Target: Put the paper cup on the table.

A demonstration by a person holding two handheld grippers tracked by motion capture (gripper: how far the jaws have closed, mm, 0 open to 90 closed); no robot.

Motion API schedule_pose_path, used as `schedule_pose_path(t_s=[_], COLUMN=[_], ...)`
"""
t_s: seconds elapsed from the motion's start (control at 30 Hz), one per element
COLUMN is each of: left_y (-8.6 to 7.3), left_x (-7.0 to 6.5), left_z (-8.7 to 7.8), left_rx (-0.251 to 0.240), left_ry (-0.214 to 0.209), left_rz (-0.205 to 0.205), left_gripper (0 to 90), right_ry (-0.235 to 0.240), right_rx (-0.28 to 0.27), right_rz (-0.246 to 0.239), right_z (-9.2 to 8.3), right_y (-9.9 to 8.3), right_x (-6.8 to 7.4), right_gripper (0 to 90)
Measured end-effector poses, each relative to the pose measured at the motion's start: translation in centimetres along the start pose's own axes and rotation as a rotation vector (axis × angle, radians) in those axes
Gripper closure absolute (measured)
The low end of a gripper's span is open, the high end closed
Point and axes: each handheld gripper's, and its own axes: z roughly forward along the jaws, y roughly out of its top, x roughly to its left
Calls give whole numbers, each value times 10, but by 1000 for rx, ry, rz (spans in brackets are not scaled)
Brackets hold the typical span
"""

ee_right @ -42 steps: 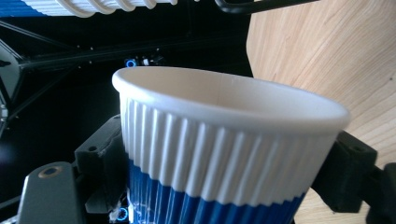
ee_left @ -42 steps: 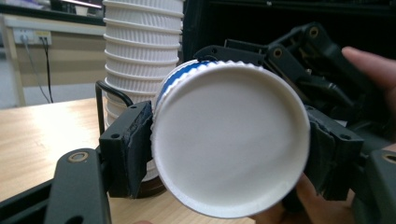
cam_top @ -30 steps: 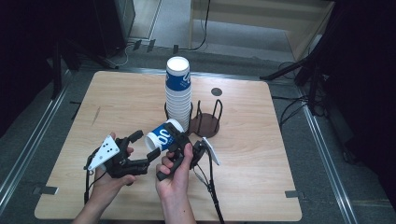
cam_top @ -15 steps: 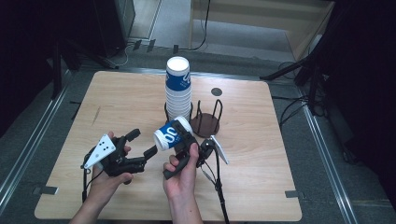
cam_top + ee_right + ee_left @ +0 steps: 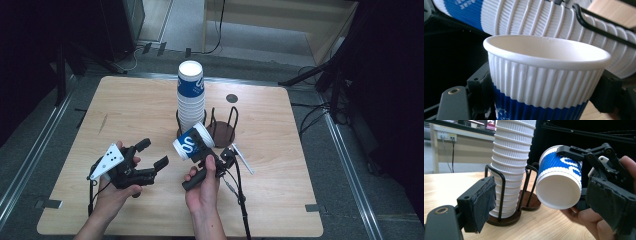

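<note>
The right gripper [image 5: 204,156] clamps one cup [image 5: 192,142] by its ribbed wall and holds it above the table [image 5: 280,150], just in front of the wire holder [image 5: 222,131]. The cup lies tilted on its side, with the rim toward the holder and the stack [image 5: 190,97] of cups that stands in the holder's left ring. In the right gripper view the jaws sit on both sides of the cup, below the white band, so the grip looks firm. The left gripper [image 5: 147,162] hovers near the left side of the cup with its jaws apart and nothing between them. I judge that the step in hand is to bring this single cup to its place, maybe the free ring at the right of the stack. To do it well, the right hand should first turn the cup so that its axis is vertical, then lower it slowly between the wires without touching the tall stack, which could tip. The grip should not become tighter, because the paper wall can dent. The left gripper can stay ready to steady the stack if needed.
</note>
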Motion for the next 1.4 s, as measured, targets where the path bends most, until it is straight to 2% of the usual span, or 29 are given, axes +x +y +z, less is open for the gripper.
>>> schedule_pose_path(t_s=[0.2, 0.3, 0.33, 0.57, 0.67, 0.73, 0.8, 0.87, 0.9, 0.97, 1.03, 1.07, 1.1, 1.17, 1.27, 1.33, 1.37, 1.4], left_y=[-1, -1, -1, -2, -2, -3, -4, -4, -4, -5, -5, -6, -6, -7, -8, -8, -9, -9], left_x=[2, 3, 3, 6, 6, 7, 7, 7, 7, 7, 8, 8, 9, 9, 10, 10, 10, 10], left_z=[0, 0, 0, -1, -1, -1, 0, 0, 0, 0, 0, 0, 0, 0, 0, 0, 0, 0], left_rx=[4, 5, 5, 6, 11, 14, 17, 18, 20, 22, 23, 26, 27, 28, 33, 38, 39, 37], left_ry=[6, 8, 9, 20, 27, 28, 29, 28, 29, 27, 31, 31, 31, 30, 22, 18, 22, 29], left_rz=[-1, -3, -2, -5, -4, -4, -5, -6, -6, -12, -10, -8, -9, -4, -7, -9, -5, 3], left_gripper=[107, 107, 107, 108, 133, 133, 133, 133, 133, 133, 132, 133, 132, 132, 122, 108, 107, 107], right_ry=[-23, -8, -9, -38, -34, -32, -41, -46, -51, -42, -51, -59, -74, -76, -89, -105, -115, -115], right_rx=[-19, -16, -26, -46, -57, -56, -53, -50, -53, -52, -54, -63, -83, -87, -94, -85, -84, -84], right_rz=[-94, -129, -155, -271, -315, -323, -362, -370, -399, -408, -426, -451, -498, -511, -565, -575, -598, -598], right_z=[-2, -4, -4, -7, -9, -9, -10, -10, -11, -12, -14, -15, -16, -17, -20, -22, -23, -23], right_y=[4, 6, 6, 10, 13, 14, 16, 16, 18, 18, 20, 21, 23, 23, 27, 30, 32, 32], right_x=[-1, -3, -3, -4, -5, -5, -6, -7, -9, -9, -9, -9, -9, -8, -9, -10, -11, -11], right_gripper=[203, 203, 203, 203, 205, 205, 205, 205, 205, 205, 205, 204, 204, 205, 204, 203, 203, 203])
